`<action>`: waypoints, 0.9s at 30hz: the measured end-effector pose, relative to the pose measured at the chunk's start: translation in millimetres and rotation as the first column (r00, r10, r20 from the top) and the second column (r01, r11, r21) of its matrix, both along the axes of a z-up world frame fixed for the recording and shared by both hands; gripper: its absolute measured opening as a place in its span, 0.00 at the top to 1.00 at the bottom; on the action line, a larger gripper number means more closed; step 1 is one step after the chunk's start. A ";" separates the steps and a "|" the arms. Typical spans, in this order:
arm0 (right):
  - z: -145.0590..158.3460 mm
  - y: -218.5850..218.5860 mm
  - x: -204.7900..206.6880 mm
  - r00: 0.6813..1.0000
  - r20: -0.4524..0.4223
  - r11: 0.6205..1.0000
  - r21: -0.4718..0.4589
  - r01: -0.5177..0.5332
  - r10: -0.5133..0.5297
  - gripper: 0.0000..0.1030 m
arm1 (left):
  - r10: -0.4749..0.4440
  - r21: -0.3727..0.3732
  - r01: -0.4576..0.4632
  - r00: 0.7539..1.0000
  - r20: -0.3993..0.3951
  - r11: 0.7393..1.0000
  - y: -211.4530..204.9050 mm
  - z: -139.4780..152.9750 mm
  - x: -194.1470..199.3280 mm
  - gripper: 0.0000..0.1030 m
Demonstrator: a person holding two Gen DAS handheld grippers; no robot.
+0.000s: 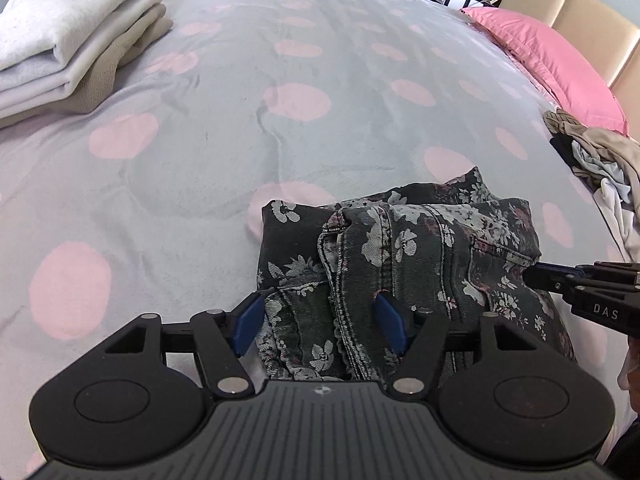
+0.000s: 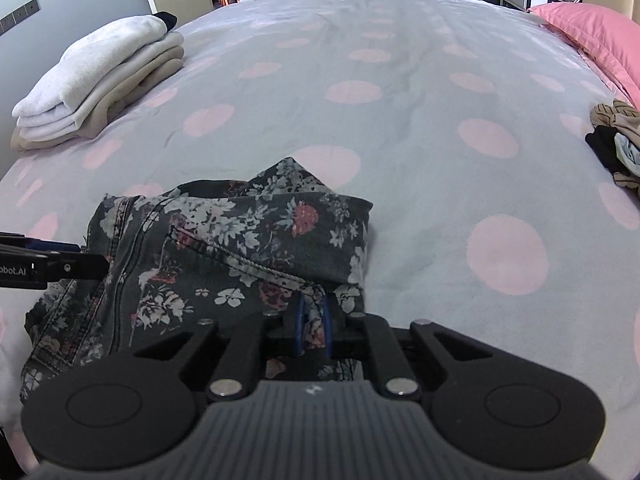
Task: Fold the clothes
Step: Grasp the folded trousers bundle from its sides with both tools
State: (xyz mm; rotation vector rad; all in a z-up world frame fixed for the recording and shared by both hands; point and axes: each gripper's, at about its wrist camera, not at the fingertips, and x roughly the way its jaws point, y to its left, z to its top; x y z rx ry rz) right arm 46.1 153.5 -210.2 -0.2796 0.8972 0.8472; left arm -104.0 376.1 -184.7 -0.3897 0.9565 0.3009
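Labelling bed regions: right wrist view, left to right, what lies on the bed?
Folded stack of light clothes → floral denim garment, pinched at its near edge by the right gripper → unfolded clothes pile at the right edge. Pink pillow lies behind that pile.

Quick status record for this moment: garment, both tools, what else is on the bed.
garment: floral denim piece, crumpled on the bed, not yet folded
left tool: open, pads astride the garment's seamed edge
right tool: closed on a fold of the garment's edge
folded stack: white and beige items, far left
unfolded pile: loose clothes, right, near the pink pillow
surface: grey bedspread with pink dots
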 end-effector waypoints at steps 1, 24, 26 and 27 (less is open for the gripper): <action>0.4 -0.1 -0.4 1.000 0.002 1.000 -0.001 -0.001 0.001 0.88 | 0.002 0.000 -0.002 1.000 -0.001 1.000 -0.2 0.9 -0.4 0.42; 9.8 -51.0 2.7 0.975 -0.174 0.988 0.046 0.149 -0.139 0.45 | 0.074 -0.105 -0.067 0.995 0.064 0.992 -1.6 20.5 -36.0 0.29; 6.1 -57.2 3.2 0.965 -0.215 0.985 0.054 0.165 -0.150 0.45 | 0.076 -0.120 -0.069 0.996 0.053 0.990 -2.3 14.0 -36.6 0.29; 4.2 -59.5 3.6 0.961 -0.231 0.984 0.058 0.171 -0.153 0.45 | 0.067 -0.114 -0.061 0.997 0.047 0.992 -3.0 11.2 -36.0 0.29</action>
